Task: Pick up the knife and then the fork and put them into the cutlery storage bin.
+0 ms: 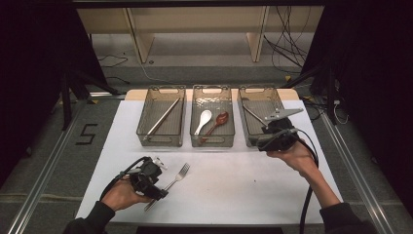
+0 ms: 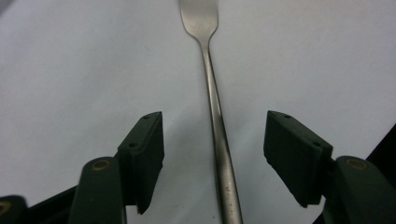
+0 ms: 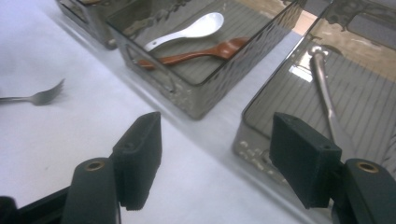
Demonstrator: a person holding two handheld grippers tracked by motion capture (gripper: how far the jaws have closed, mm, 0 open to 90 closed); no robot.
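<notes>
Fork (image 2: 215, 112) tines are cut off by the top edge in the left gripper view, and the handle's end runs out of the bottom edge, so that view shows just its neck and slim, dull-silver handle. It lies flat on the white surface (image 1: 234, 185), near the front left, with its handle between the jaws of the left gripper (image 2: 214, 156); the jaws stand wide apart on either side and neither pad touches the metal. In the high view the left gripper (image 1: 155, 187) and hand cover the handle's lower part, while the tines point up and to the right.

The right gripper (image 3: 215, 161) is also open, holding nothing, and hovers by the front edge of the right bin (image 3: 261, 112). Its own view shows a long metal utensil (image 3: 324, 93) inside that bin, its lower end hidden behind a jaw; what kind it is cannot be told. The middle bin (image 3: 187, 93) holds a white spoon (image 3: 189, 30) and a brown wooden spoon (image 3: 196, 55). In the high view the left bin (image 1: 146, 119) holds a thin metal piece (image 1: 163, 117), too small to identify.
</notes>
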